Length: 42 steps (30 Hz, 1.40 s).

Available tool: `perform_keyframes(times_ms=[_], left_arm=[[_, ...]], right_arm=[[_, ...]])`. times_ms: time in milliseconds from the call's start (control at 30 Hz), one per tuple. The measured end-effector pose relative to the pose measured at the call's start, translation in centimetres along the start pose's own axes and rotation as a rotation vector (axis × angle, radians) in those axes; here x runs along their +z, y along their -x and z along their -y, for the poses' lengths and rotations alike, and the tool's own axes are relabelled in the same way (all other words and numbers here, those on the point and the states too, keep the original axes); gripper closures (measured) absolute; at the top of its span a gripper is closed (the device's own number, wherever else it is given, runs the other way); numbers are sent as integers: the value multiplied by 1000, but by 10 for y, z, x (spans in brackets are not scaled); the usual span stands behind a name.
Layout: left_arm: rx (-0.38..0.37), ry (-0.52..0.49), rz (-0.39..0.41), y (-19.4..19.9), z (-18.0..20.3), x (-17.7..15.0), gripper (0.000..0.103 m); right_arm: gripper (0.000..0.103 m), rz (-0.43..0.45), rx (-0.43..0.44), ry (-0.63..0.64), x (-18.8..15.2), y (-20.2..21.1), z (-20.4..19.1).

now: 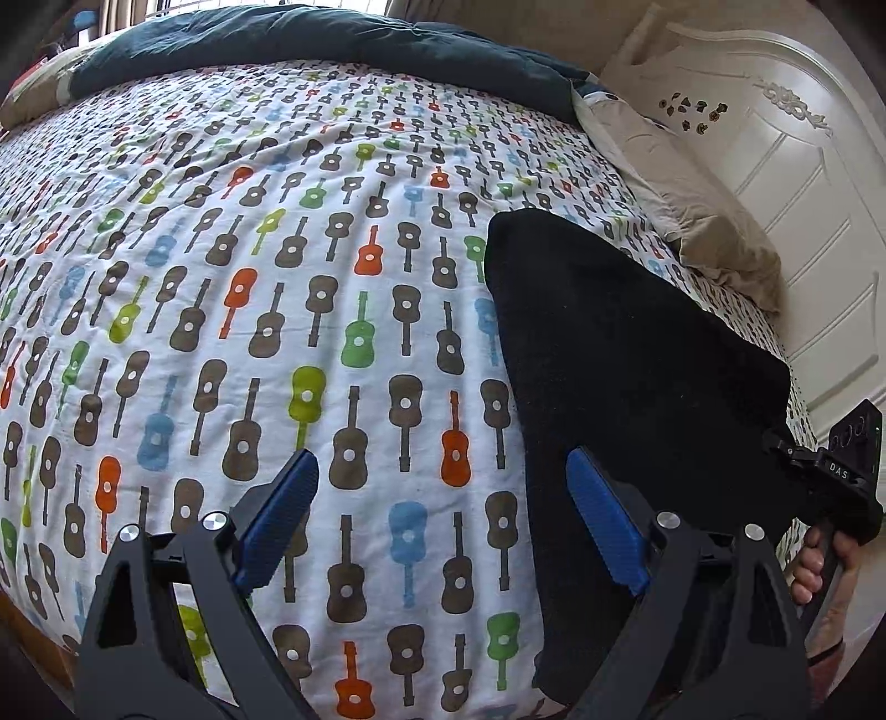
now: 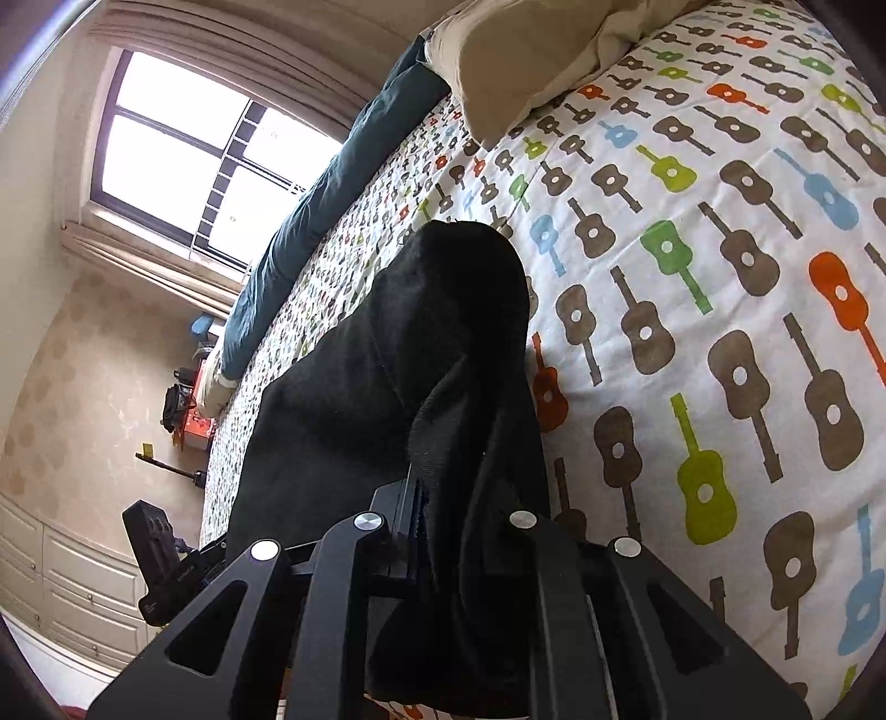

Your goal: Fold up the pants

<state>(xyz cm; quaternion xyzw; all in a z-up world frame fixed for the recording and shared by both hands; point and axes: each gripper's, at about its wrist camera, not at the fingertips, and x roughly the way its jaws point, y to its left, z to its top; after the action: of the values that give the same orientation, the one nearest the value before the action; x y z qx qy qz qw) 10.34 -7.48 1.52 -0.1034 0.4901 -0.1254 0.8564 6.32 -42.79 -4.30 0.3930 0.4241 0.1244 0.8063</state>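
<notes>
Two hand-held grippers: both are working over a bed covered by a guitar-print sheet (image 1: 310, 232).
Left hand-held gripper (image 1: 443, 515): its blue pads (image 1: 279, 515) are standing wide apart with nothing between them, hovering above the sheet; the right pad is sitting just in front of the edge of the black cloth.
Right hand-held gripper (image 2: 443, 509): its jaws are clenched on a bunched fold of the black pants (image 2: 398, 360), and the cloth is draping over and hiding the fingertips.
Black pants, position: in the left wrist view they (image 1: 626, 376) are lying as a dark slab along the right side of the bed, near the headboard end, part resting on the sheet and part lifted toward the right hand-held gripper.
Person's hand (image 1: 819, 565): fingers are wrapping the handle of the right hand-held gripper at the frame's right edge.
Beige pillow (image 1: 698, 221): lying beside the white headboard (image 1: 786, 138), just beyond the pants.
Dark teal blanket (image 1: 332, 50): lying bunched along the far edge of the bed.
Window (image 2: 188, 155): showing bright behind curtains in the right wrist view.
</notes>
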Motion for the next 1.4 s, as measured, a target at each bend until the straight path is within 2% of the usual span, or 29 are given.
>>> perform_keyframes(times_ms=[233,300,367,467,533,600,633,700,800,933,1100,1233,1367,1400], left_arm=[[-10,13,12,5,-2,0,12],[-47,10,29,11,0,1,12],[-113,-2,19,11,3,2,12],[-172,12,6,6,2,1,12],[-229,48,-11,2,-4,0,12],[-290,98,-35,0,-11,-1,12],[-325,118,-45,1,-14,-2,12],[-379,124,-48,3,-17,-5,12],[-431,125,-49,4,-23,-10,12],[-521,144,-68,1,-26,-16,12],[-550,107,-84,-5,-15,-21,12],[-536,89,-125,-22,-5,-23,12],[-615,169,-188,-42,-13,-29,12],[-623,179,-192,-45,-16,-29,15]], right_arm=[[90,-8,12,-3,0,-1,1],[90,-13,21,-6,0,-1,3],[89,-20,37,-16,1,-1,6],[86,-26,61,-35,2,2,12],[79,-22,67,-48,1,9,17],[62,-9,59,-56,0,20,20],[48,2,35,-60,-1,26,22],[45,30,4,-66,-2,40,28],[35,21,62,-112,-7,51,41],[33,-13,131,-148,-17,48,49],[31,-29,153,-140,-25,36,44],[30,-40,169,-130,-29,30,35],[29,-44,172,-138,-33,29,31],[29,-44,172,-141,-33,29,29]])
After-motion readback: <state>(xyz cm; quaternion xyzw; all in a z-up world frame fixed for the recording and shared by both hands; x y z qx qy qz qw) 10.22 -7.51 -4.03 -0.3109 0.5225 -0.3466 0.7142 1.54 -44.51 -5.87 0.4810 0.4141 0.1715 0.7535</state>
